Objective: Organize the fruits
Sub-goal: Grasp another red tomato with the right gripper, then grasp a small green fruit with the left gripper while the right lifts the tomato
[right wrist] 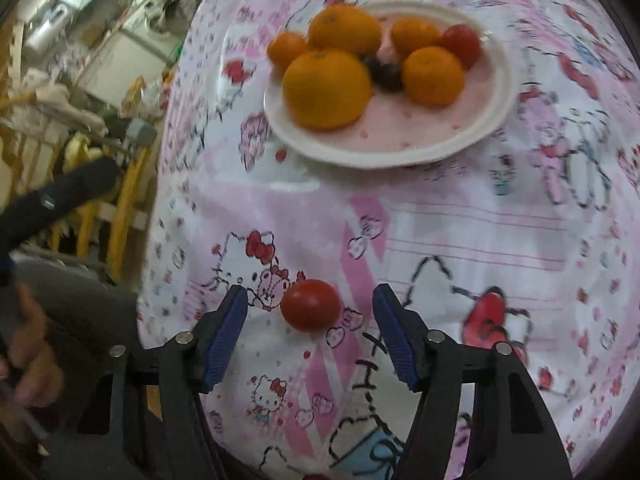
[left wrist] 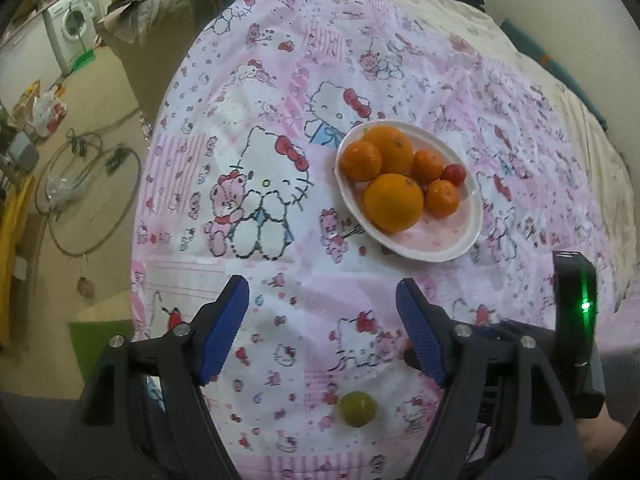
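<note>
A white oval plate on the pink cartoon-print cloth holds several oranges and a small red tomato. The plate also shows in the right wrist view, with oranges, a red tomato and dark blueberries. My left gripper is open and empty above the cloth; a small green fruit lies between its arms, near the camera. My right gripper is open, with a loose red tomato on the cloth between its fingertips, untouched.
The cloth covers a bed with beige bedding behind. To the left is the floor with cables, bags and a washing machine. Yellow railings stand left of the bed in the right wrist view.
</note>
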`<state>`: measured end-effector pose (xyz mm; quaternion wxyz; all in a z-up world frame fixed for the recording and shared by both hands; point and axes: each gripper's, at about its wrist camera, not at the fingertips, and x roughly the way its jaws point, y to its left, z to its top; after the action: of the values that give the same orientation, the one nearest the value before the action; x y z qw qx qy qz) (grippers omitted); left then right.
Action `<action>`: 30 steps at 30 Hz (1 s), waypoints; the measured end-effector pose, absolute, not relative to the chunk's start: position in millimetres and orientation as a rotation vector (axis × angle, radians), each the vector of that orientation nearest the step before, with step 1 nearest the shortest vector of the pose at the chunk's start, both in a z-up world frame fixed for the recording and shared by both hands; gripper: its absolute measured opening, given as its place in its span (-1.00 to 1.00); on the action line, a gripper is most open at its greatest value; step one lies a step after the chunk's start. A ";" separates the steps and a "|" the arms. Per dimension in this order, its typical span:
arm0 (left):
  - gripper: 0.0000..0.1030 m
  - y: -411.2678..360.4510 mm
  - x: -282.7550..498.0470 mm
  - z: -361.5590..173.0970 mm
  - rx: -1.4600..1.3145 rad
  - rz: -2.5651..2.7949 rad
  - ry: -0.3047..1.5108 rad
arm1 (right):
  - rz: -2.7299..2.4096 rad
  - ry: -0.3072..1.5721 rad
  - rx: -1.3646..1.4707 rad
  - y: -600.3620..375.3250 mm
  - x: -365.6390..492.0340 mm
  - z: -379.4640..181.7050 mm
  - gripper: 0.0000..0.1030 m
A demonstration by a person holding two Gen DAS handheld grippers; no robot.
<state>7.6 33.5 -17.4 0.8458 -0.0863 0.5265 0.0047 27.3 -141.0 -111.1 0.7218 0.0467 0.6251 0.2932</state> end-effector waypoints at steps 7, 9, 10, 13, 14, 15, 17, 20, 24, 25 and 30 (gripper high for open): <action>0.42 38.1 3.9 -20.6 -0.180 0.005 1.115 | 0.629 1.331 -0.030 -124.9 21.3 -111.2 -0.34; 0.42 39.2 3.1 -20.9 -0.185 0.001 1.115 | 0.632 1.331 0.001 -130.2 23.2 -109.0 -0.34; 0.42 40.0 2.5 -20.8 -0.186 0.000 1.115 | 0.629 1.328 0.013 -134.4 24.8 -106.8 -0.34; 0.42 40.8 0.1 -20.5 -0.187 -0.010 1.116 | 0.611 1.315 0.083 -151.7 31.1 -99.7 -0.34; 0.42 40.5 -1.3 -21.1 -0.184 -0.012 1.119 | 0.603 1.309 0.107 -158.1 33.6 -96.6 -0.34; 0.42 39.9 -3.3 -22.0 -0.180 -0.015 1.125 | 0.592 1.298 0.130 -164.7 35.9 -92.8 -0.34; 0.42 36.9 -9.6 -26.8 -0.168 -0.017 1.150 | 0.574 1.276 0.178 -177.6 38.6 -84.3 -0.34; 0.42 29.1 -22.7 -38.4 -0.148 -0.035 1.202 | 0.548 1.234 0.247 -199.0 42.8 -67.4 -0.34; 0.42 12.4 -39.8 -54.1 -0.134 -0.092 1.265 | 0.538 1.192 0.314 -215.0 44.1 -50.3 -0.34; 0.42 8.8 -42.9 -56.9 -0.129 -0.102 1.274 | 0.536 1.185 0.329 -220.2 44.1 -46.9 -0.34; 0.41 -11.8 -51.7 -75.2 -0.084 -0.146 1.331 | 0.520 1.164 0.366 -230.2 47.2 -39.0 -0.34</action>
<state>-51.7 -11.8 -75.2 0.7834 -0.0390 0.6165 -0.0678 47.1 -230.2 -39.0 0.7880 0.1698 0.5404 0.2413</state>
